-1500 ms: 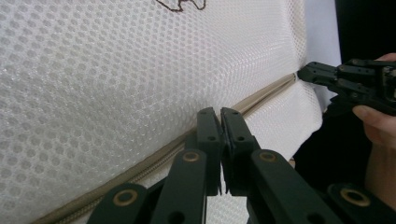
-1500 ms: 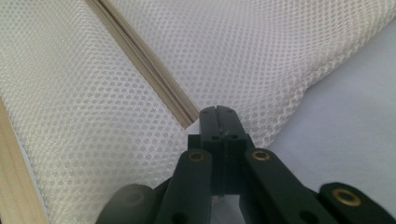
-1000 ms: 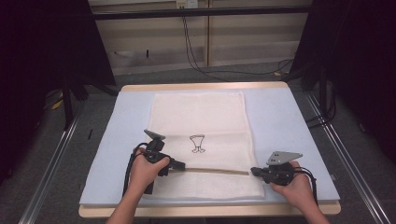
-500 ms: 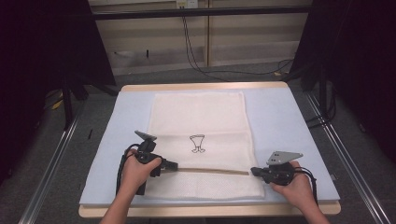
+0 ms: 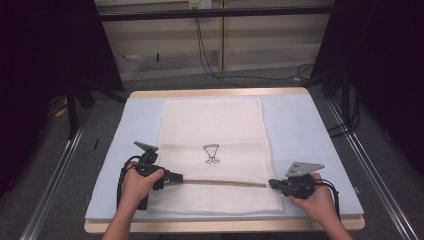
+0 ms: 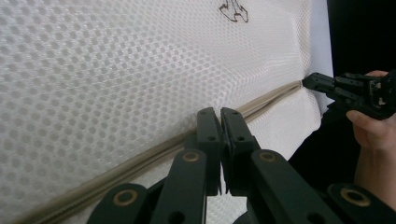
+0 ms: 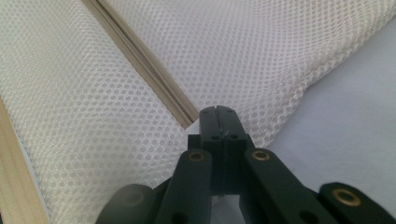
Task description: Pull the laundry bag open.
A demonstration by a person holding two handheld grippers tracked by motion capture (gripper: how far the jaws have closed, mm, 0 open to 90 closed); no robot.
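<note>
There are no words or numbers to read. The white mesh bag [image 5: 212, 150] has a small black drawing [image 5: 211, 153] on it, shaped a bit like a cup, but it has no letters.

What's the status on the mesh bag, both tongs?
Left tongs shut at zipper's left end. Right tongs shut at its right end. Mesh bag flat on blue mat. Nothing in the way.
</note>
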